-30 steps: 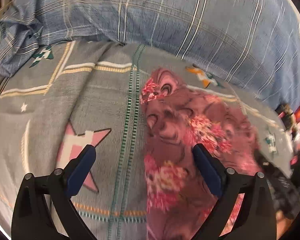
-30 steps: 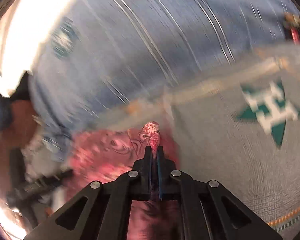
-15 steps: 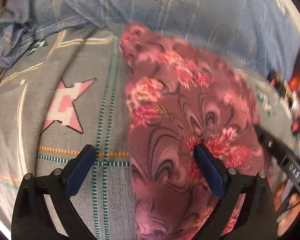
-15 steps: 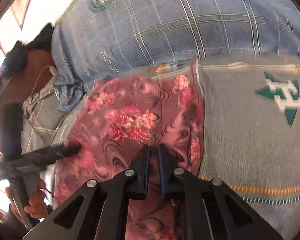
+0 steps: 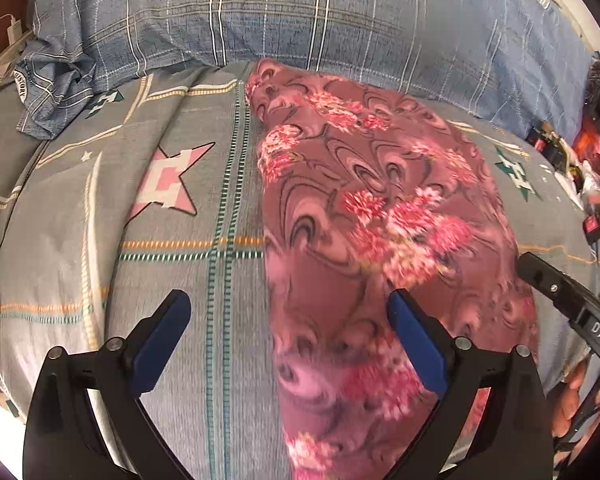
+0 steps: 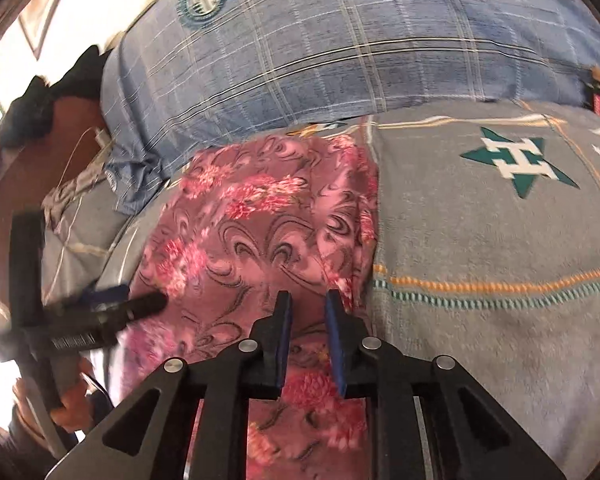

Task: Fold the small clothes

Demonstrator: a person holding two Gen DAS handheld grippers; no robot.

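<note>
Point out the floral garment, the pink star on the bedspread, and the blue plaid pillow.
floral garment [image 5: 380, 216], left wrist view, on its flower-printed middle.
pink star [image 5: 168, 182], left wrist view, on its white and pink centre.
blue plaid pillow [image 6: 340, 52], right wrist view, on its front face.

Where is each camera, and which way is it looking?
Left wrist view: sits on the left tongs, looking forward between its wide-open fingers at the pink flowery cloth on the grey blanket; the right tongs' black tip and some fingers of the hand show at the right edge.
Right wrist view: sits on the right tongs, fingers slightly apart over the same cloth; the left tongs and the hand holding it show at left.
Both share the cloth, blanket and blue checked pillow.
</note>
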